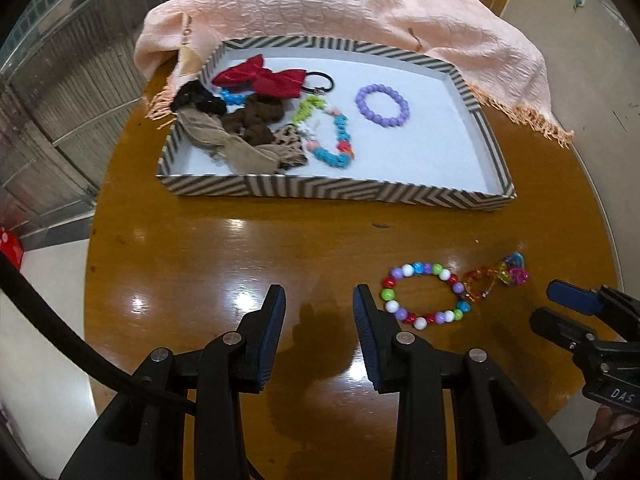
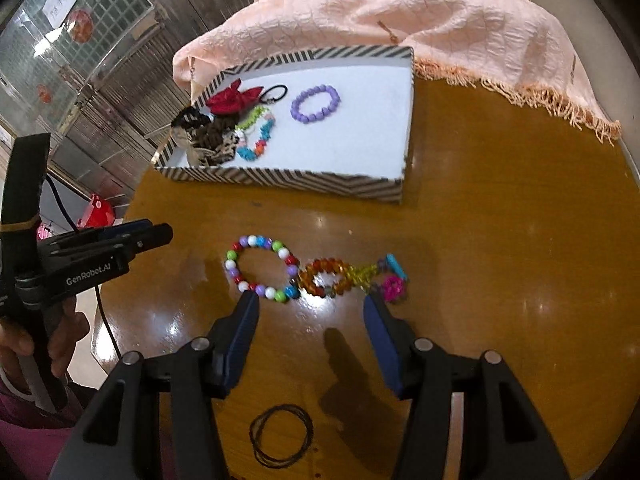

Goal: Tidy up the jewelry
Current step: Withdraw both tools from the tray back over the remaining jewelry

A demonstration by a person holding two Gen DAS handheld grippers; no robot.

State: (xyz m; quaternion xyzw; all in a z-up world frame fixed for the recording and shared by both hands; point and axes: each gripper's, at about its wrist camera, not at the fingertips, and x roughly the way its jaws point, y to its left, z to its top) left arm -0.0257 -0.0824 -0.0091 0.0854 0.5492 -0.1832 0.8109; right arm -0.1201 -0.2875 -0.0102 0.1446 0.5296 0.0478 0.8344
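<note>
Both claws gape empty: right gripper [image 2: 310, 304] just short of the multicolour bead bracelet [image 2: 262, 268], left gripper [image 1: 320, 304] beside it. Orange bracelet [image 2: 326, 277] touches that bracelet, away from the striped tray [image 2: 280, 178]. Risk: a grab snags both or beads slip.

Bare glossy brown wooden round table [image 1: 240, 248] is lying open between the shallow chevron-striped cardboard tray [image 1: 340, 190] at twelve o'clock and the left gripper [image 1: 320, 300], giving a clear lane. At two o'clock of that gripper, a multicoloured round-bead bracelet [image 1: 424, 296] and an amber-and-pink plastic bead chain [image 2: 352, 276] are blocking the way. A crumpled peach fringed cloth [image 1: 360, 8] is crowding the tray's far side. Thin black hair elastics [image 2: 280, 436] are lying at six o'clock under the right gripper [image 2: 312, 308]
</note>
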